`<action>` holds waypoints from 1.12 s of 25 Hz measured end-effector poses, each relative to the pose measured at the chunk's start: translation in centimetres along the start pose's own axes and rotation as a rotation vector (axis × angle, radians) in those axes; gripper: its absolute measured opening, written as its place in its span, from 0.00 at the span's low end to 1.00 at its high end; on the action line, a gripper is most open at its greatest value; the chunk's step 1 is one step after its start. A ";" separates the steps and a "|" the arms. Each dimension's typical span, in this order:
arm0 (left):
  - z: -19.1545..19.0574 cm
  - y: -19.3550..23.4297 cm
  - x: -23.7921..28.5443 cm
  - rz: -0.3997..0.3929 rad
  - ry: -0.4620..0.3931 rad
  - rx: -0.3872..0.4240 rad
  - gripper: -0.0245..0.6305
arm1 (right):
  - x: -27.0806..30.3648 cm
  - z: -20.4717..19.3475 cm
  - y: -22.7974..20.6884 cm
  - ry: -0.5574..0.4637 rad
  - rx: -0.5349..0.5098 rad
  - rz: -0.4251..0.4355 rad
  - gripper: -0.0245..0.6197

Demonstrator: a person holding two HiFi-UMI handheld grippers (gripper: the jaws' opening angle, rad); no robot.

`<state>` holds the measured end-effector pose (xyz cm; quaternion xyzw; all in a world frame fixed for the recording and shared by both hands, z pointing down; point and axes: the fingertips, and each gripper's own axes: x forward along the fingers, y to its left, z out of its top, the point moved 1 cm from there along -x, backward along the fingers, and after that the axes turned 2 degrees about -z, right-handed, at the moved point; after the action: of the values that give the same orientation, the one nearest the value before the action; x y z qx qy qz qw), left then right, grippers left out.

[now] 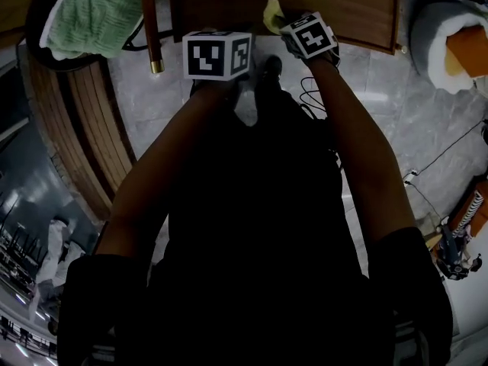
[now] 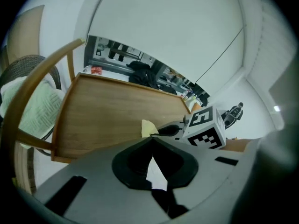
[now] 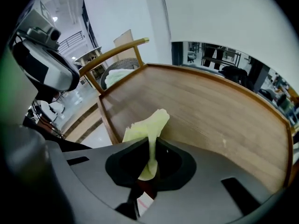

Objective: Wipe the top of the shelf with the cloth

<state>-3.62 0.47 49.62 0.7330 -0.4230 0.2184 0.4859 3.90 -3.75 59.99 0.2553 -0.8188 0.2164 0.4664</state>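
The shelf top [image 1: 351,6] is a bare brown wooden board with a raised rim. My right gripper [image 3: 153,143] is shut on a pale yellow cloth [image 3: 148,127], whose free end pokes out over the board's near left corner. From the head view, the cloth [image 1: 272,15] sits just ahead of the right gripper's marker cube [image 1: 309,35] at the shelf's front edge. My left gripper [image 2: 152,139] is shut with nothing in it, held beside the right one, in front of the shelf top [image 2: 117,113]. Its cube [image 1: 216,54] hangs at the front edge.
A wooden chair [image 1: 150,29] with a green knitted cushion [image 1: 95,10] stands left of the shelf. A round white seat [image 1: 446,40] is on the right. Cables [image 1: 427,166] lie on the grey tiled floor. A white wall rises behind the shelf.
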 end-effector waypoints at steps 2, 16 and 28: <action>-0.1 -1.8 1.8 -0.021 0.019 0.020 0.06 | -1.5 -2.0 -2.5 0.002 0.029 -0.028 0.11; -0.8 -10.7 7.7 -0.080 0.068 0.088 0.06 | -10.9 -13.3 -18.2 0.042 0.068 -0.290 0.11; -1.4 -10.6 5.9 -0.053 0.032 0.070 0.06 | -14.8 -16.9 -23.6 0.105 0.231 -0.562 0.11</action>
<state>8.61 1.15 48.97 0.7569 -0.3878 0.2319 0.4722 35.97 -8.81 57.78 0.5117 -0.6608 0.1835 0.5174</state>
